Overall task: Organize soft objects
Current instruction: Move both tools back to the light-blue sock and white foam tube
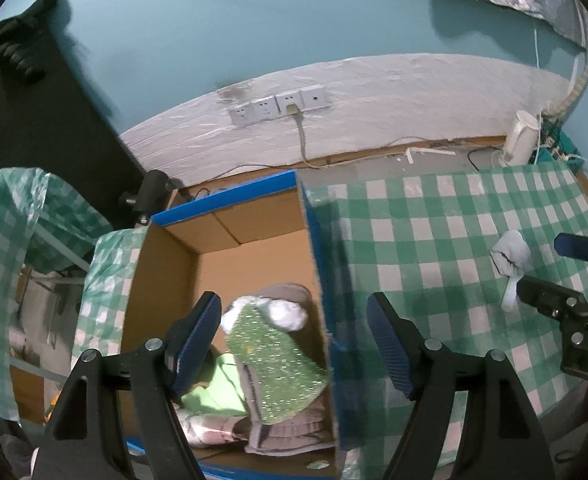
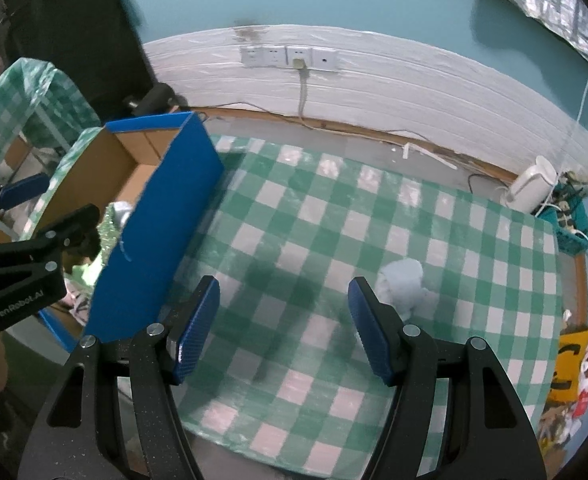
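Most of the sorting looks done. In the lower centre of the left wrist view, the open cardboard box with blue-taped edges (image 1: pixel 230 240) already holds a pile of soft things: a glittery green fabric piece (image 1: pixel 276 364) lying on top, a white fluffy item (image 1: pixel 290 314) just behind it, a grey pleated cloth (image 1: pixel 290 432) underneath, and a pale green cloth (image 1: pixel 218 394) to its left.

One piece appears to be left outside: a small pale blue-white crumpled cloth (image 2: pixel 403 286) lying on the green-and-white checked cloth that covers the worktop (image 2: pixel 333 220), right of centre in the right wrist view and well apart from the box.

The left hand-held gripper (image 1: pixel 294 344) hangs over the box with its jaws spread and nothing between the pads. The right hand-held gripper (image 2: pixel 284 328) is over bare checked cloth, jaws likewise apart and empty; the crumpled cloth sits just beyond its right finger, not between the two.

My judgement is that only this last cloth needs carrying across. The tall blue outer wall of the box stands between it and the pile, so it would have to be lifted over. At the upper frame, a row of white wall sockets (image 2: pixel 290 56) with a hanging cable (image 2: pixel 302 92) stays clear of the work. A white device (image 2: pixel 531 184) and tangled wires lie at the far right edge.
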`<action>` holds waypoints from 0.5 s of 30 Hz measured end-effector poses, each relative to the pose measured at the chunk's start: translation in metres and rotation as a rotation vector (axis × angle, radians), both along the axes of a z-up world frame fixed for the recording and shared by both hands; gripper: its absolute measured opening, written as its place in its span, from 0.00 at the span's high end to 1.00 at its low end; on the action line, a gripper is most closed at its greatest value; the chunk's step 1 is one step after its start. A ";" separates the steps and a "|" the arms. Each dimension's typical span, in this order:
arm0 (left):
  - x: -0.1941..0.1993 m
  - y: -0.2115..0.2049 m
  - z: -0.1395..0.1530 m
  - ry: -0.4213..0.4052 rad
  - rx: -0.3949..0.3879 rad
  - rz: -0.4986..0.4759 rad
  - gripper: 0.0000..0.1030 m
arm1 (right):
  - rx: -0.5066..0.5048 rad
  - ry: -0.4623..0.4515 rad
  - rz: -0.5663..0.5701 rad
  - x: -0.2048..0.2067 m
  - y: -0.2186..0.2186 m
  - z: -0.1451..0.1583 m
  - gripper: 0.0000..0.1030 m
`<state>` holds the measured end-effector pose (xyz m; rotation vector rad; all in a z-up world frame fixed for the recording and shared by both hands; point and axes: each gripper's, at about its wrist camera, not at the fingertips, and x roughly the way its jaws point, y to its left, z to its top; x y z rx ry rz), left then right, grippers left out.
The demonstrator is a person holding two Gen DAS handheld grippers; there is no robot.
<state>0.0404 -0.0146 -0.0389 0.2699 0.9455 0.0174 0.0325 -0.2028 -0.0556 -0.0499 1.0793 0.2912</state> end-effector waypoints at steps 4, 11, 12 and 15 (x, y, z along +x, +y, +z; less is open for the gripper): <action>0.002 -0.017 -0.009 0.024 0.013 -0.030 0.26 | -0.023 0.010 -0.021 0.000 -0.017 -0.007 0.35; 0.010 -0.047 -0.024 0.062 0.022 -0.075 0.25 | -0.048 0.051 -0.065 0.008 -0.050 -0.028 0.35; 0.011 -0.051 -0.027 0.066 0.023 -0.080 0.25 | -0.051 0.057 -0.069 0.009 -0.055 -0.031 0.35; 0.015 -0.062 -0.035 0.084 0.030 -0.098 0.25 | -0.060 0.075 -0.092 0.015 -0.071 -0.041 0.35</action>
